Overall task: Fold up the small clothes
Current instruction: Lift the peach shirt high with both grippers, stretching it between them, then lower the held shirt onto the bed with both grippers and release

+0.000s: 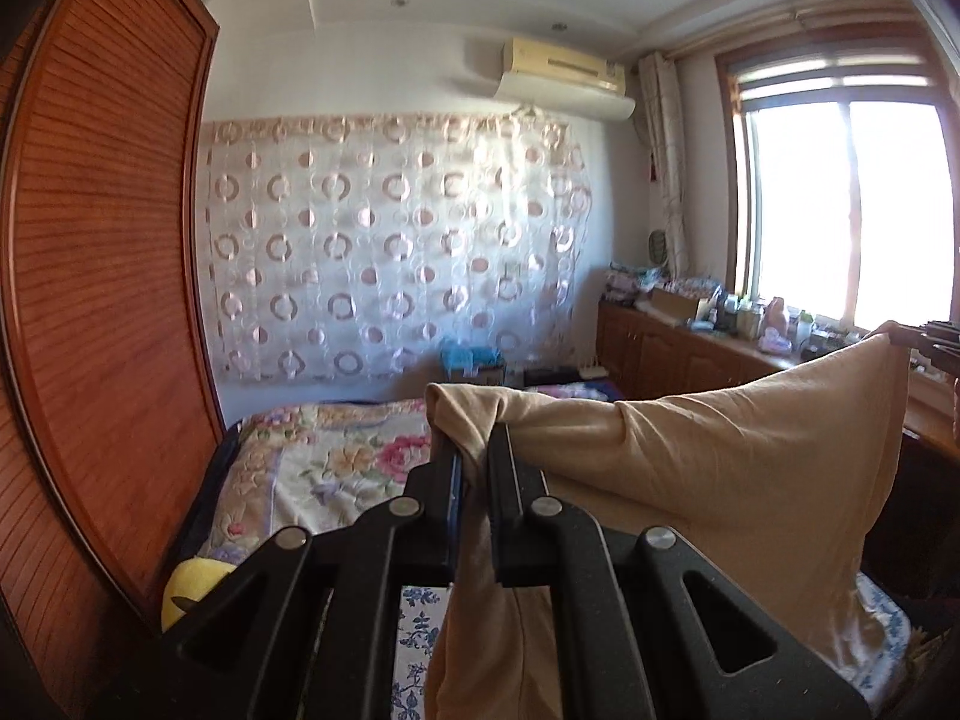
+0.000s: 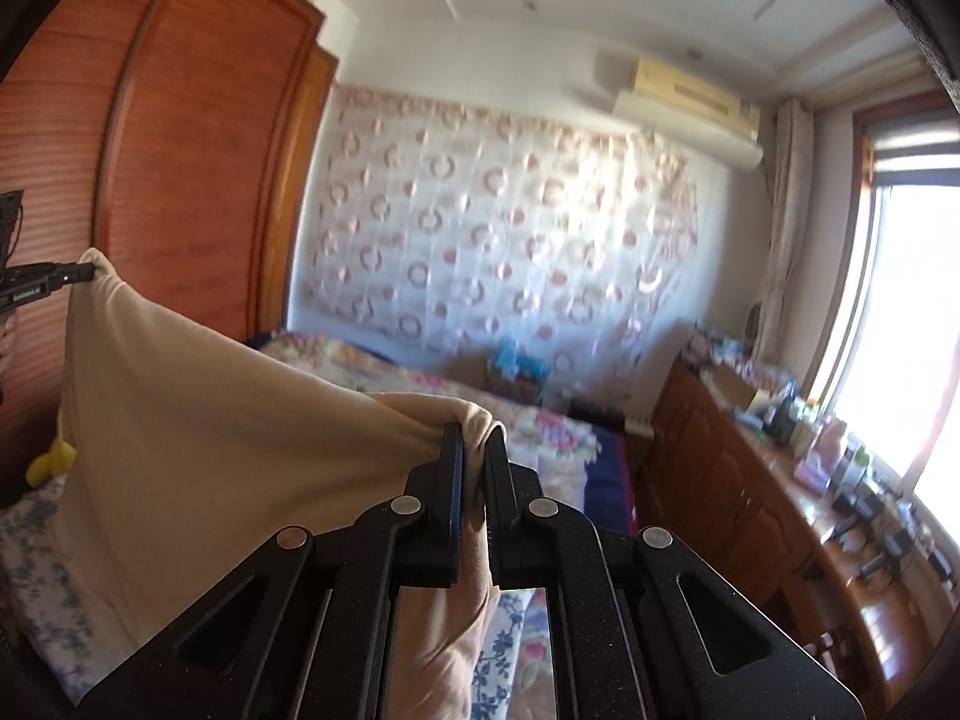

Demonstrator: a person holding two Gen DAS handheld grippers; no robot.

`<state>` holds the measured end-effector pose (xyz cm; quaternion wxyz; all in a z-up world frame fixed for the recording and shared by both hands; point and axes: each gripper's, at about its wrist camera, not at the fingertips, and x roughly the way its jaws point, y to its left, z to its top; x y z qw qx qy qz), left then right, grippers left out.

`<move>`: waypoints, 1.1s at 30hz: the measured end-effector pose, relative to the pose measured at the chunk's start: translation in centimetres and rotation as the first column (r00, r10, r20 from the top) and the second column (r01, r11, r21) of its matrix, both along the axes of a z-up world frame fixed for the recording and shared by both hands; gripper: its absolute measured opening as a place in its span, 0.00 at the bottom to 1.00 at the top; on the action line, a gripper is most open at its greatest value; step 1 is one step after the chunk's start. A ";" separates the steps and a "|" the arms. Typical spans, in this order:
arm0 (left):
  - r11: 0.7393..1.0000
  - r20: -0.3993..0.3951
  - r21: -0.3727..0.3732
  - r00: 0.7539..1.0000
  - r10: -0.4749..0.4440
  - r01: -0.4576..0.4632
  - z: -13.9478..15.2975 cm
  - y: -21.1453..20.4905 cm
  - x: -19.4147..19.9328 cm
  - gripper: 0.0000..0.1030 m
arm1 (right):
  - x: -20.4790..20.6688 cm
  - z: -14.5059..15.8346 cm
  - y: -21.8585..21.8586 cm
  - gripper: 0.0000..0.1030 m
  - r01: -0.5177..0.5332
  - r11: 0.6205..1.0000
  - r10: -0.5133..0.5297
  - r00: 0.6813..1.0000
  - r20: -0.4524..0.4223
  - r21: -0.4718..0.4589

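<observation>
Two grippers, the left gripper [image 1: 474, 450] and the right gripper [image 2: 474, 450], are each clamped on a corner of one tan cloth [image 1: 750, 450], which hangs stretched between them in the air above the flowered bed [image 1: 336, 450], with the patterned curtain [image 1: 390, 240] beyond.

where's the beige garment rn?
Beige garment is lifted above the floral bed, stretched between left gripper and right gripper.

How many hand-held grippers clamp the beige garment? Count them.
2: the left hand-held gripper pinches one corner of the beige garment, the right hand-held gripper the other.
</observation>
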<state>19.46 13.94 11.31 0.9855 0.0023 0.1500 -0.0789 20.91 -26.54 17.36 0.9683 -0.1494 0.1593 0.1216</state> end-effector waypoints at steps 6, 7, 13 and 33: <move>1.000 -0.114 0.025 0.994 0.002 0.001 -4.1 -1.4 7.1 0.04 | 8.1 -5.5 0.2 0.03 0.019 1.000 -0.020 0.994 -0.108 -0.016; 1.000 -0.140 0.024 0.990 0.003 0.001 -5.1 -1.5 8.5 0.05 | 9.7 -6.7 0.2 0.03 0.025 0.999 -0.027 0.991 -0.130 -0.021; 1.000 -0.245 0.024 0.969 -0.008 0.014 -8.9 -2.0 14.4 0.05 | 16.2 -12.2 -0.1 0.03 0.049 0.998 -0.056 0.969 -0.243 -0.036; 0.995 -0.472 0.028 0.878 -0.075 0.100 -15.6 -2.5 15.3 0.34 | 25.3 -23.8 -0.9 0.04 0.102 0.994 -0.113 0.890 -0.442 -0.049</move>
